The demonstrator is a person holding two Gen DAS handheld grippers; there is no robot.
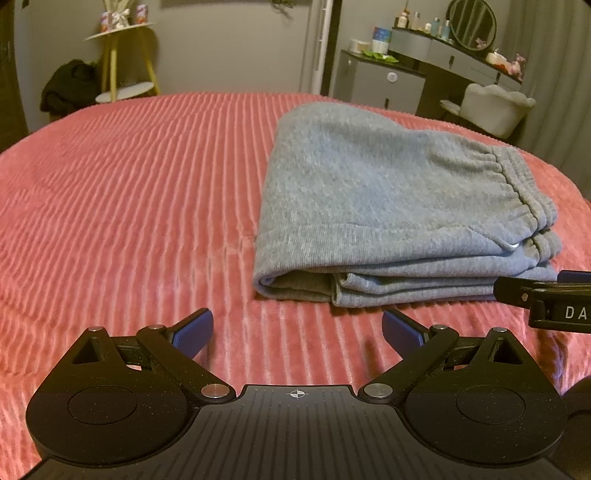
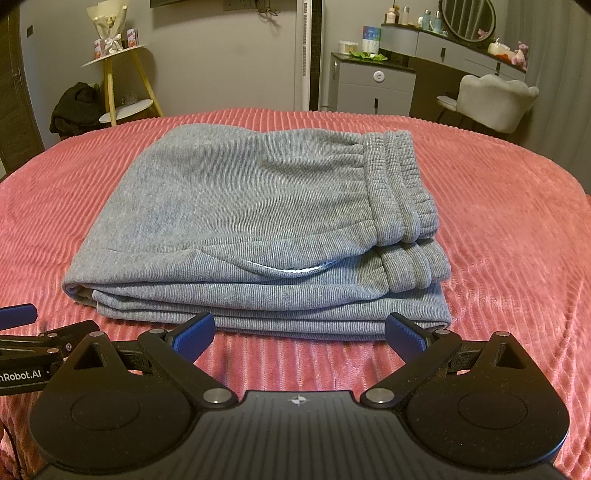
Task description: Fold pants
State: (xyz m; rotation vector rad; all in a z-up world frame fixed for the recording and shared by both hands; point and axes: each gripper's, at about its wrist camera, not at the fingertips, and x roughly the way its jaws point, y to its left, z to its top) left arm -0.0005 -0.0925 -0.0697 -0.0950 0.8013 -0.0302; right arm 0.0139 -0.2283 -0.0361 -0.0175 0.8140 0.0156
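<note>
The grey sweatpants (image 2: 251,221) lie folded in a thick stack on the pink ribbed bedspread (image 2: 498,229), waistband on the right. They also show in the left wrist view (image 1: 388,206), to the right of centre. My left gripper (image 1: 297,328) is open and empty, just in front of and left of the stack. My right gripper (image 2: 299,332) is open and empty, close to the stack's near edge. Each gripper shows at the edge of the other's view, the right one (image 1: 546,299) and the left one (image 2: 33,343).
Beyond the bed stand a yellow-legged side table (image 2: 118,74) with dark clothing beside it, a grey cabinet (image 2: 373,85), a dressing table with a round mirror (image 2: 469,18) and a pale chair (image 2: 495,99).
</note>
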